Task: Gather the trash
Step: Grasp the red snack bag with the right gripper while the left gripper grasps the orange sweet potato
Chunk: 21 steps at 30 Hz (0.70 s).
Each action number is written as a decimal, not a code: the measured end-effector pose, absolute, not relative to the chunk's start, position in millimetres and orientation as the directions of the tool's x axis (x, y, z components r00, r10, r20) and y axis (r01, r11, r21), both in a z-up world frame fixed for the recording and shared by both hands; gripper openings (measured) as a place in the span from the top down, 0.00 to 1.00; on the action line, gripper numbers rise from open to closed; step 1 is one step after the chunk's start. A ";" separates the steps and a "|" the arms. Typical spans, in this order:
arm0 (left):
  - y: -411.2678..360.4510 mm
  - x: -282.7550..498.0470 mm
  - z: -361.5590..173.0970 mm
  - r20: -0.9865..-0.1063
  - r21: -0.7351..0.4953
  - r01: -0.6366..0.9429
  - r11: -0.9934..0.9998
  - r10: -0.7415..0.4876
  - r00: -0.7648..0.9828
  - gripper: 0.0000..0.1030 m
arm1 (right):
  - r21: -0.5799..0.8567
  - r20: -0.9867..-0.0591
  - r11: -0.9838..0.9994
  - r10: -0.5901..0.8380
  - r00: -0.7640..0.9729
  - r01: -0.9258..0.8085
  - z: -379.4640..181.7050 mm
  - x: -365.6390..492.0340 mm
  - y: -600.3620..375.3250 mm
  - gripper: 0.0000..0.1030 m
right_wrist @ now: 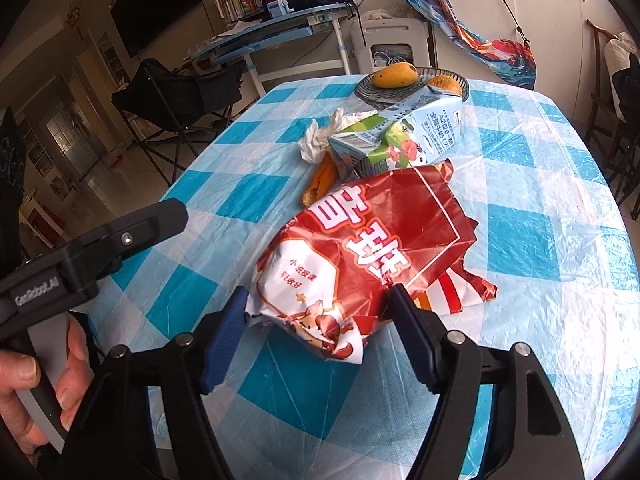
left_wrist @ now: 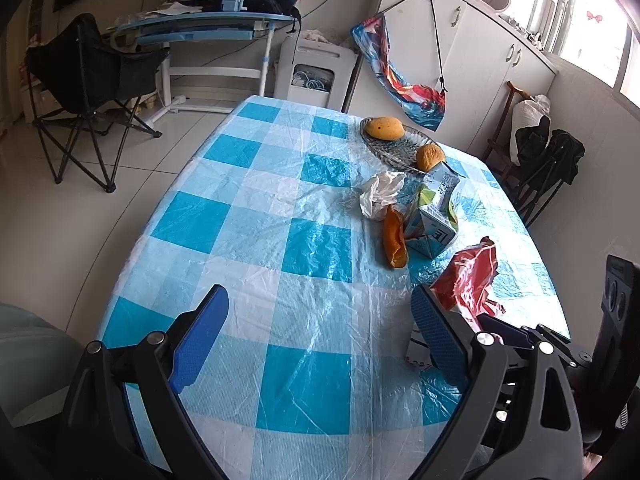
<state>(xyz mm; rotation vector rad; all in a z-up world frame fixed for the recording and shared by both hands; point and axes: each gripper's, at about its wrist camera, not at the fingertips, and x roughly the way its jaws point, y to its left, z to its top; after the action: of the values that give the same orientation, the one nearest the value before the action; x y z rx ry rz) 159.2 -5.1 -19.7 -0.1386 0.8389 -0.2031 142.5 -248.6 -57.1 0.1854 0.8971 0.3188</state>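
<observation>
Red snack bag [right_wrist: 372,240] sits between the right gripper [right_wrist: 316,336] fingers.
Its long axis runs away from them; fingers half-closed around its near end, grip uncertain; left gripper [left_wrist: 320,320] wide, beside it.

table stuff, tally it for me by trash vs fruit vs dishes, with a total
Trash: 4 - red snack bag, milk carton, crumpled white tissue, orange peel
Fruit: 2 - mango, orange
Dishes: 1 - glass plate holding the fruit
Total: 7
</observation>
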 end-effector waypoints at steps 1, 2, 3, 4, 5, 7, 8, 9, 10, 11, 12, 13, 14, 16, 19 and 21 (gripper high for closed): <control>-7.4 163.2 -21.0 -0.726 -0.201 0.124 0.972 -0.232 0.648 0.14 | 0.303 -0.732 0.933 0.357 0.580 -0.192 -56.8 142.4 -251.5 0.42; -10.7 167.8 -21.9 -0.729 -0.200 0.127 0.971 -0.235 0.643 0.14 | 0.316 -0.731 0.930 0.366 0.576 -0.189 -56.4 141.7 -254.4 0.47; -14.8 172.5 -22.7 -0.733 -0.200 0.135 0.970 -0.240 0.636 0.14 | 0.326 -0.730 0.927 0.371 0.574 -0.184 -56.0 141.3 -256.5 0.48; -19.3 176.9 -23.7 -0.735 -0.199 0.144 0.969 -0.245 0.632 0.14 | 0.335 -0.727 0.924 0.377 0.574 -0.184 -55.1 139.8 -258.3 0.51; -24.9 181.3 -24.6 -0.737 -0.194 0.154 0.969 -0.248 0.629 0.14 | 0.337 -0.726 0.923 0.379 0.573 -0.183 -54.2 138.8 -259.2 0.54; -37.2 189.8 -27.9 -0.743 -0.181 0.177 0.967 -0.253 0.619 0.14 | 0.337 -0.722 0.923 0.381 0.577 -0.187 -50.3 135.1 -260.1 0.58; -43.4 194.8 -30.2 -0.748 -0.170 0.188 0.967 -0.251 0.614 0.14 | 0.338 -0.720 0.922 0.382 0.579 -0.188 -48.2 133.7 -260.6 0.60; -49.0 199.5 -32.7 -0.752 -0.158 0.195 0.968 -0.246 0.611 0.14 | 0.339 -0.719 0.922 0.382 0.581 -0.187 -45.7 132.1 -262.0 0.61; -54.0 204.7 -35.0 -0.757 -0.147 0.198 0.969 -0.239 0.609 0.14 | 0.337 -0.718 0.923 0.380 0.583 -0.186 -43.6 131.0 -263.7 0.62; -58.3 209.9 -37.7 -0.761 -0.141 0.198 0.970 -0.234 0.605 0.14 | 0.334 -0.716 0.925 0.375 0.589 -0.182 -40.5 128.4 -266.1 0.63; -62.7 214.5 -40.3 -0.766 -0.138 0.199 0.970 -0.232 0.599 0.14 | 0.332 -0.714 0.927 0.368 0.596 -0.174 -38.6 127.2 -269.9 0.64; -66.3 218.7 -42.2 -0.766 -0.147 0.207 0.967 -0.243 0.595 0.14 | 0.335 -0.714 0.928 0.364 0.598 -0.164 -38.5 125.9 -273.6 0.65; -69.7 222.6 -43.4 -0.765 -0.149 0.208 0.967 -0.246 0.595 0.14 | 0.344 -0.715 0.926 0.365 0.597 -0.154 -39.7 125.6 -277.6 0.65; -77.9 230.0 -46.0 -0.771 -0.132 0.217 0.967 -0.238 0.591 0.14 | 0.355 -0.717 0.925 0.363 0.595 -0.136 -42.0 129.2 -285.8 0.65; -84.8 238.6 -50.9 -0.784 -0.107 0.227 0.968 -0.223 0.579 0.23 | 0.377 -0.708 0.920 0.363 0.606 -0.110 -41.7 131.8 -296.2 0.65; -86.0 241.4 -56.5 -0.795 -0.105 0.234 0.967 -0.222 0.565 0.26 | 0.393 -0.701 0.914 0.368 0.611 -0.099 -41.0 133.4 -301.4 0.65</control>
<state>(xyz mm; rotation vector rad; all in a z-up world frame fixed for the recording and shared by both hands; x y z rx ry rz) 241.4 -86.0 -56.5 0.0130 0.9329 -0.2682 133.4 -301.4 -41.0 0.3323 0.8763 0.2750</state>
